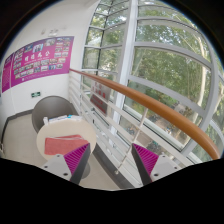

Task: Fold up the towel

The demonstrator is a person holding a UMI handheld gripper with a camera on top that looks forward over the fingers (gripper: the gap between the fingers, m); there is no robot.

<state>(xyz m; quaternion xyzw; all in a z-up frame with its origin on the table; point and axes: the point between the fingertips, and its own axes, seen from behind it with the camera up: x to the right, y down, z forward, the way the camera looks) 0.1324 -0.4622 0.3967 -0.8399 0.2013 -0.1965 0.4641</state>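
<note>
My gripper (110,165) is open, its two fingers wide apart with nothing between them. The left pad (72,152) and the right pad (148,160) are magenta. Just beyond the left finger is a round pale table (55,142). A flat reddish-pink thing (64,123) lies at its far edge and may be the towel; I cannot tell for sure. The gripper is held up in the air and touches nothing.
A wooden handrail (150,100) on a white railing runs from the far left to the near right. Tall windows (170,60) with trees outside fill the right. A pink poster board (40,58) hangs on the left wall. A dark grey chair (40,113) stands behind the table.
</note>
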